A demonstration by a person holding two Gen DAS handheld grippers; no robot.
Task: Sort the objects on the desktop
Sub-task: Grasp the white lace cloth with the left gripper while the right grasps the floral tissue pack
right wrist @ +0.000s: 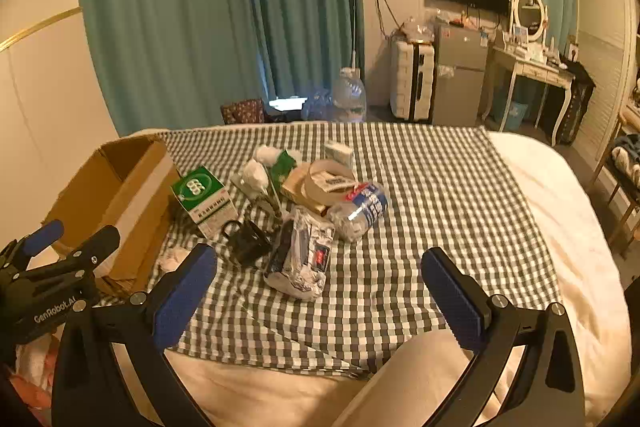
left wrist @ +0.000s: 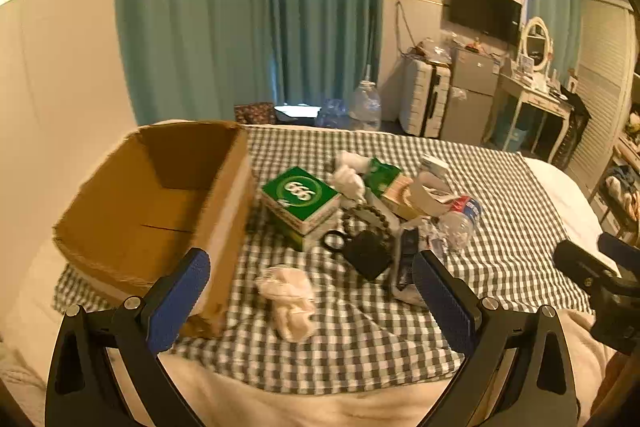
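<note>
Through my left wrist camera, the clearest writing is "666" in white on the green top of a box (left wrist: pixel 300 197) standing on the checked cloth (left wrist: pixel 400 339), just beside the open cardboard box (left wrist: pixel 152 211). A crushed plastic bottle (left wrist: pixel 460 221) has a red and blue label I cannot read. Between them lie white wads, a green packet and a black holder (left wrist: pixel 366 253). A crumpled white tissue (left wrist: pixel 290 301) lies nearest, in line with the gap between my fingers. My left gripper (left wrist: pixel 312 301) has its jaws spread wide, holding and touching nothing.

Through my right wrist camera, "GenRobot.AI" is printed on the left gripper's body at the lower left. The green box (right wrist: pixel 202 197) shows "666" again, with small print on its side too fine to read. A silvery foil pack (right wrist: pixel 300 255) lies just ahead. My right gripper (right wrist: pixel 320 285) also stands wide apart and empty, above bare cloth.
</note>
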